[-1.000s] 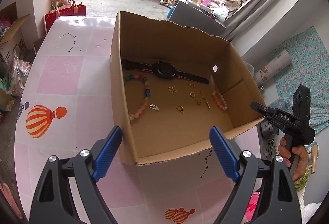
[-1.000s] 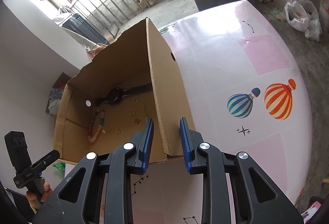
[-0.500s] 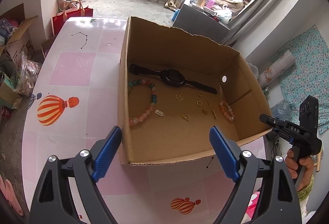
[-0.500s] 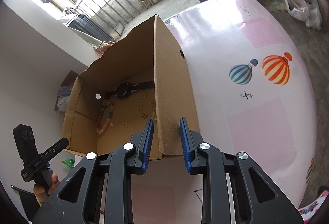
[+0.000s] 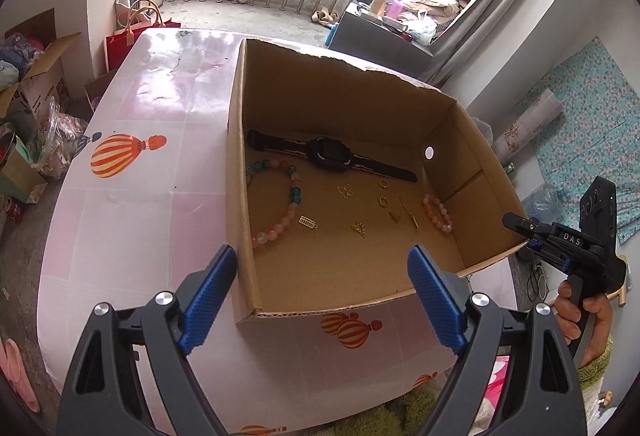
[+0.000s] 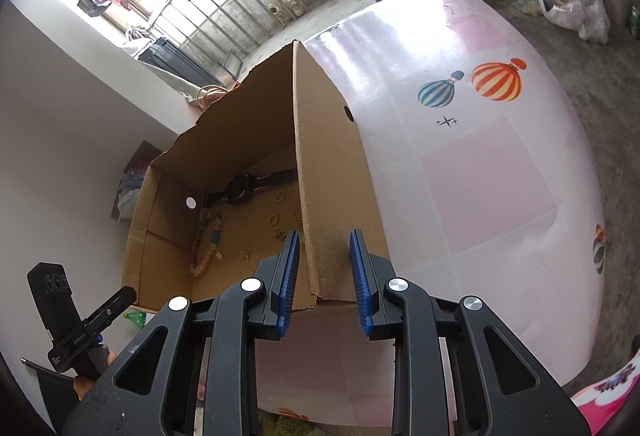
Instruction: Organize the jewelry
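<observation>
Straddling the box [image 6: 320, 196] wall, right gripper [image 6: 324, 278] sits part-open, pads not touching it. Left gripper [image 5: 322, 296] hovers wide open, empty, over the near-left corner. Bare table [image 5: 132, 204] lies left.

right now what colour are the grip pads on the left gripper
Blue ribbed pads on black arms of the left gripper, clearest in the left wrist view.

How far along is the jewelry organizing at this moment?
Done: the watch, beaded bracelets and gold charms lie inside the cardboard box. In hand: the right tool straddles the box wall; the left tool is open, empty. Left: nothing visibly remains outside.
</observation>
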